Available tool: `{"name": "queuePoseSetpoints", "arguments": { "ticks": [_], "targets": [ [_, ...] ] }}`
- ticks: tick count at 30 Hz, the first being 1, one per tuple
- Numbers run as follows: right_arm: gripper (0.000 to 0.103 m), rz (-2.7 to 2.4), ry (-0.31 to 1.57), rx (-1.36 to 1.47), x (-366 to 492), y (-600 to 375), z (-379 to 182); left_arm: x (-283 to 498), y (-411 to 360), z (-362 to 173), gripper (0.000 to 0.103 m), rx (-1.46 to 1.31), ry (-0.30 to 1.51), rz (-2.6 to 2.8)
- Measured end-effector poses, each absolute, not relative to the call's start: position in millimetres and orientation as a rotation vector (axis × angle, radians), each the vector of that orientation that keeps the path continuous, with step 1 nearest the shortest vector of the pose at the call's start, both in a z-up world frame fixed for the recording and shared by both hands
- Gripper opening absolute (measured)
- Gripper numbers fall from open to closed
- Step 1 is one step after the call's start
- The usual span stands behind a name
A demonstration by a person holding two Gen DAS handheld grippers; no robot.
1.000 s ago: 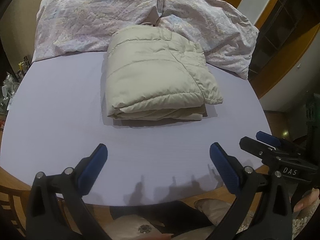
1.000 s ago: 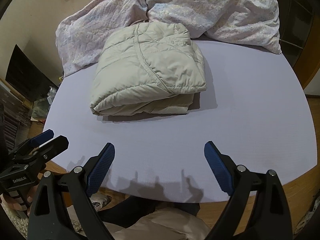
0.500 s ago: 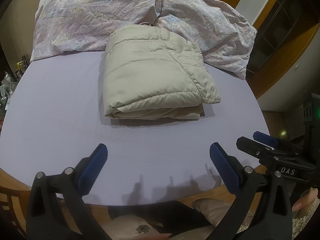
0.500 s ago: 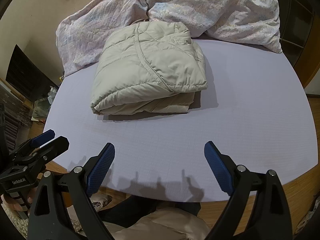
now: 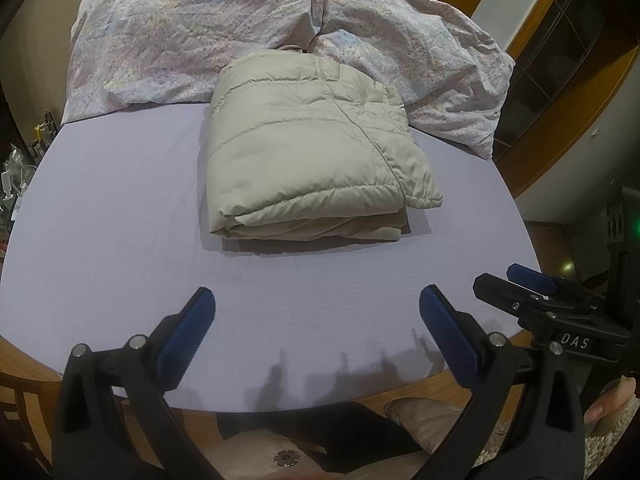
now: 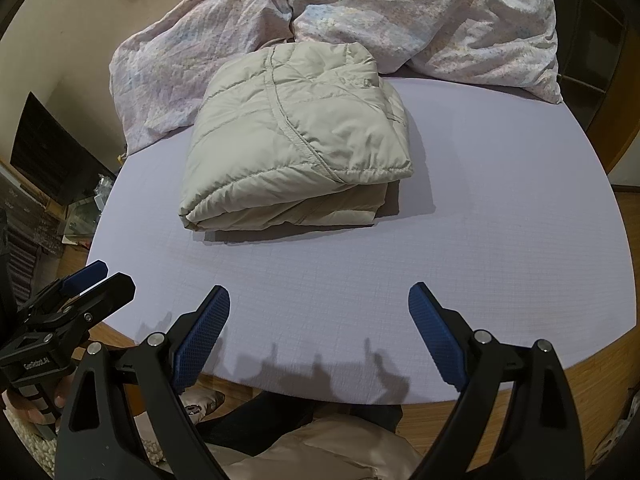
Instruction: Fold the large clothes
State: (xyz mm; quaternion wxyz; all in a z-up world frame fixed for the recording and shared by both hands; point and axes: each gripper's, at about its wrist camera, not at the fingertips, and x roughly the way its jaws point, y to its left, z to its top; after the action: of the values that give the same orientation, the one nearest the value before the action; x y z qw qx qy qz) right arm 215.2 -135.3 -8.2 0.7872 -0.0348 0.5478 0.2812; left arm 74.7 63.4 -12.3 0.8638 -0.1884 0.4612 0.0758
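Through my left wrist camera, my left tongs stand wide apart with nothing between their blue pads, hanging over the near edge of the lavender bed. The beige puffer jacket lies folded into a thick rectangular bundle toward the far middle of the bed, well apart from my pads, its layered folded edge facing me and a stitched seam running across its top. Its far end touches the crumpled floral quilt heaped along the back of the bed. At the right edge of this view my right tongs show from the side, close beside my left ones. Through my right wrist camera, my right tongs also gape wide and hold nothing, poised above the bed's near edge. The puffer jacket sits ahead and a little left of centre, flat on the sheet, its back end against the floral quilt. My left tongs appear at the lower left, over the edge of the bed.
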Motion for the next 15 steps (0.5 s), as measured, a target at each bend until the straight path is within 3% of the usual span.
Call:
{"name": "queuePoseSetpoints", "arguments": {
  "ticks": [15],
  "targets": [
    [0.093, 0.603, 1.184, -0.076, 215.6, -134.4, -8.7, 73.9, 68.1, -14.5, 0.101, -0.396, 0.970, 0.161]
  ]
}}
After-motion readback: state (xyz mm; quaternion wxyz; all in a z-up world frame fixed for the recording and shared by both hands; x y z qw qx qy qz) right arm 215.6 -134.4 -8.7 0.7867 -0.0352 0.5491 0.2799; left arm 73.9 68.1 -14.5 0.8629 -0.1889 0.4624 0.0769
